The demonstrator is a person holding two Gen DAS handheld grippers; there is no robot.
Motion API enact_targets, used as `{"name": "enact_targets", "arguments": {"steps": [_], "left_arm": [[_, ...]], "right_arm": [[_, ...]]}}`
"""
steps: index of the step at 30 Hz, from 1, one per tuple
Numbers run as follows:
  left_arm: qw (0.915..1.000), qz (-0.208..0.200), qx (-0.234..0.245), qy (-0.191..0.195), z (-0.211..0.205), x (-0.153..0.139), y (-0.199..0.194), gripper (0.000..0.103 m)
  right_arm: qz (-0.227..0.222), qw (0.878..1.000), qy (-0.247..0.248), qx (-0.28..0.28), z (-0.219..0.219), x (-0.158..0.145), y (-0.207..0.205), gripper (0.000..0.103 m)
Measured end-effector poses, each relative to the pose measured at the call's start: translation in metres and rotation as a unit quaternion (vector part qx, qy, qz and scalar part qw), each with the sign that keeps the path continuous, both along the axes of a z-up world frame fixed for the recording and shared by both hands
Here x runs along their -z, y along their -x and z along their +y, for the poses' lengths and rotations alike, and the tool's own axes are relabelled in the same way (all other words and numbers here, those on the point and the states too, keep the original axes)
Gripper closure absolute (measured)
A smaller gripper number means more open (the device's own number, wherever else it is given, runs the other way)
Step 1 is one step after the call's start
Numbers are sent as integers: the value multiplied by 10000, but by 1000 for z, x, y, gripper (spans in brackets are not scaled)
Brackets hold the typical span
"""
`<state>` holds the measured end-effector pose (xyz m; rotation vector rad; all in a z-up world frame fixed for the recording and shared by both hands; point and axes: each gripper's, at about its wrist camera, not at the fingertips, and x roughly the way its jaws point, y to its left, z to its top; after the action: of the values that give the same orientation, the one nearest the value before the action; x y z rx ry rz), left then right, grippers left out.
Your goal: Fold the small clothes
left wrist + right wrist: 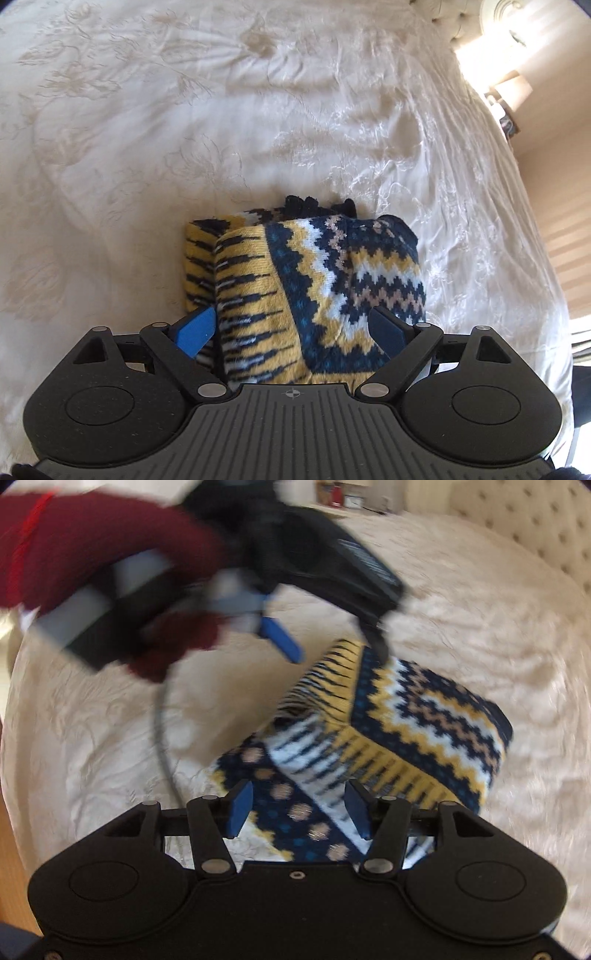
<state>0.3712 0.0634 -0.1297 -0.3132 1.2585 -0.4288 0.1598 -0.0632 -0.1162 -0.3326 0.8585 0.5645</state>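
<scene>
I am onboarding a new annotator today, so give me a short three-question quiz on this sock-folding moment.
1. True or false: the navy, yellow and white zigzag-patterned knitted garment lies on a bare wooden floor.
2. Multiple choice: the left gripper has its blue fingers (a) pinched flat together, (b) spread apart on either side of the garment, (c) out of view.
3. Fill in: in the right wrist view, the hand holding the other gripper wears a ____ knitted glove.

Key
1. False: it lies on the cream embroidered bedspread.
2. b
3. dark red. The right gripper is also open over the garment.
</scene>
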Motion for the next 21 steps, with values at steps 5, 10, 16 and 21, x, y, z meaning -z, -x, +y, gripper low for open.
{"name": "enact_targets", "arguments": {"steps": [5,10,16,21], "left_arm": [[9996,221,128,-101,-4,14,-11,28],[9994,272,57,-183,0,20,-15,54],[9996,-77,-228,-132,16,9,-10,95],[9978,-585,-213,-208,23,-13,0,95]], "right_arm": [[-290,9967,497,-569,27,12,9,40],[-390,9938,770,-703,36,22,9,40],[-366,9970,490,-483,29,19,3,90],[-425,9978,107,-506,26,4,2,89]]}}
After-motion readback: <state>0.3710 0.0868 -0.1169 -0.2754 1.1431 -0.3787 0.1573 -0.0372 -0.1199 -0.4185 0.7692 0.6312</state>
